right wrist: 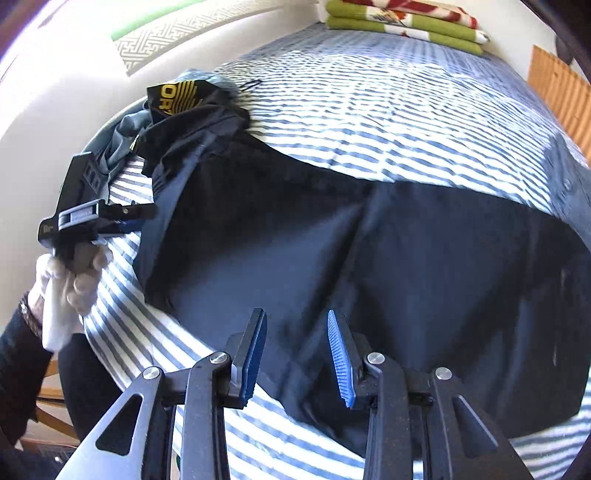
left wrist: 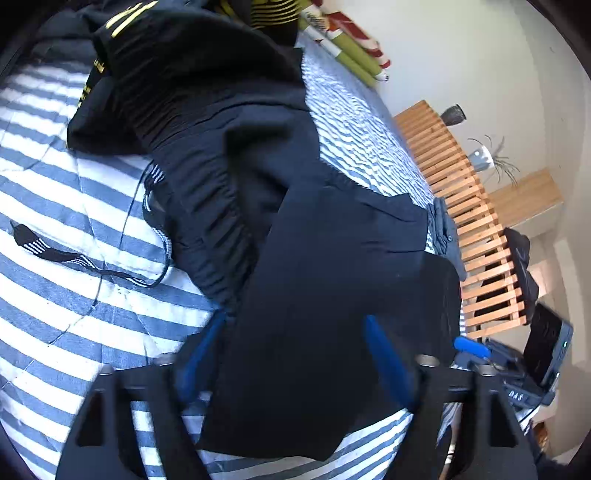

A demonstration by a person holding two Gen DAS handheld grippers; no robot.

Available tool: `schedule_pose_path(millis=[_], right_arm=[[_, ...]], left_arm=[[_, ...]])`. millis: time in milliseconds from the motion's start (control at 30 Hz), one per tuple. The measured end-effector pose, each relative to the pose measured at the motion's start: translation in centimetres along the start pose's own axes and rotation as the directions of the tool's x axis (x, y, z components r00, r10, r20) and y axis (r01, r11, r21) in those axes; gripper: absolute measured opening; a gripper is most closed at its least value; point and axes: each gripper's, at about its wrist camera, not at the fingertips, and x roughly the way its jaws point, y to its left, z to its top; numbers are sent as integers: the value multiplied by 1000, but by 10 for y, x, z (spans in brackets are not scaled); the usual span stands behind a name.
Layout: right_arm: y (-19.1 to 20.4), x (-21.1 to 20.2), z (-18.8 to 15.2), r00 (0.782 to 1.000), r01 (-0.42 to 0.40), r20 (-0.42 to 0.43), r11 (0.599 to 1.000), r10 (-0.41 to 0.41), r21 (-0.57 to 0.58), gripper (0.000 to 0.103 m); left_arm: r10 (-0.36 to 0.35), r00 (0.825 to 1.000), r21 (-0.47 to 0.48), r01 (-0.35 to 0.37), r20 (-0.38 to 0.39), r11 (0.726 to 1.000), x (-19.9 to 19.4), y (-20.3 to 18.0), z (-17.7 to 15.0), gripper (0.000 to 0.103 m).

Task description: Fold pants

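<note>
Dark navy pants [left wrist: 332, 258] lie spread across a blue-and-white striped bed [left wrist: 55, 177]; their gathered waistband [left wrist: 207, 206] shows in the left wrist view. My left gripper [left wrist: 295, 354] is open at the near end of the pants, with the cloth lying between its blue fingers [left wrist: 384, 354] and covering part of the left one. In the right wrist view the pants [right wrist: 369, 251] stretch from left to right. My right gripper [right wrist: 297, 350] stands open just above their near edge, with nothing pinched. The left gripper [right wrist: 133, 219] sits at the waistband end in a white-gloved hand [right wrist: 74, 280].
A black garment with yellow print [right wrist: 177, 96] and a grey-blue garment [right wrist: 125, 129] are piled beyond the waistband. A black-and-white drawstring [left wrist: 55, 254] lies loose on the bed. A folded green and red blanket [right wrist: 402, 22] sits at the far end. A wooden slatted frame [left wrist: 461, 206] borders the bed.
</note>
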Motion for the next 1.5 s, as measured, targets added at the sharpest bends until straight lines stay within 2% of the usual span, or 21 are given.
schedule_pose_path(millis=[33, 67, 133, 300, 367, 433, 467, 533, 633, 700, 767, 800, 833, 967, 1033, 1100, 1167, 1233, 1333, 1400, 1500], right_arm=[[-1, -4, -8, 1000, 1, 1, 1000, -1, -7, 31], [4, 0, -4, 1000, -1, 1, 1000, 2, -11, 31], [15, 10, 7, 1000, -20, 1, 1000, 20, -21, 31], [51, 36, 41, 994, -102, 28, 994, 103, -37, 31], [67, 55, 53, 994, -102, 28, 993, 104, -56, 31], [82, 91, 65, 999, -34, -26, 996, 32, -79, 31], [83, 102, 67, 999, -16, -53, 997, 12, -73, 31], [80, 116, 66, 994, -24, -104, 999, 20, -40, 31], [73, 94, 65, 995, -82, -65, 996, 80, -25, 31], [69, 76, 71, 995, -100, -32, 995, 99, -16, 35], [67, 64, 80, 993, -121, -11, 992, 122, 18, 43], [66, 61, 85, 991, -134, -10, 990, 134, 36, 43], [66, 59, 91, 988, -151, -13, 987, 152, 56, 44], [73, 54, 107, 988, -150, -33, 986, 153, 69, 47], [79, 53, 111, 990, -136, -41, 989, 138, 48, 47], [87, 56, 115, 993, -102, -54, 994, 103, 25, 48], [92, 62, 119, 997, -57, -60, 998, 57, -3, 48], [93, 63, 128, 999, -25, -31, 999, 24, -31, 48], [86, 70, 153, 1000, -14, -9, 998, 14, -57, 50], [78, 88, 172, 998, -17, -59, 996, 12, -83, 59], [62, 121, 186, 980, -95, -181, 994, 83, -59, 60]], left_arm=[[46, 999, 19, -46, 10, 999, 0, -2, -4, 31], [86, 996, 30, -86, 20, 996, -6, -4, -8, 23], [76, 995, 29, -78, 59, 997, -24, -7, -16, 8], [99, 960, -5, -101, 260, 995, -105, -24, -51, 4], [207, 948, -37, -204, 244, 978, -102, -11, -57, 6], [220, 965, -82, -210, 139, 974, -80, 11, -55, 30], [170, 980, -136, -155, 106, 978, -74, 26, -53, 32], [104, 989, -171, -85, 103, 982, -71, 36, -50, 55], [3, 991, -138, 15, 131, 990, -70, 31, -46, 74], [-43, 992, -129, 58, 116, 990, -58, 30, -45, 79], [-80, 993, -124, 90, 88, 988, -39, 20, -43, 67], [-97, 993, -109, 104, 71, 989, -30, 13, -45, 30], [-98, 994, -87, 102, 58, 991, -22, 3, -49, 16], [-212, 976, 4, 212, 52, 977, 5, -40, -70, 13], [-226, 974, 26, 225, 28, 974, 18, -57, -79, 13], [-197, 980, 61, 195, 28, 979, 21, -66, -84, 13], [-205, 977, 72, 201, 51, 977, 9, -66, -86, 21], [-183, 978, 71, 176, 102, 982, -13, -60, -86, 41], [-124, 979, 67, 114, 162, 991, -36, -45, -80, 44], [-94, 982, 36, 89, 166, 995, -40, -33, -79, 44], [-61, 985, -7, 63, 159, 998, -49, -11, -77, 45]])
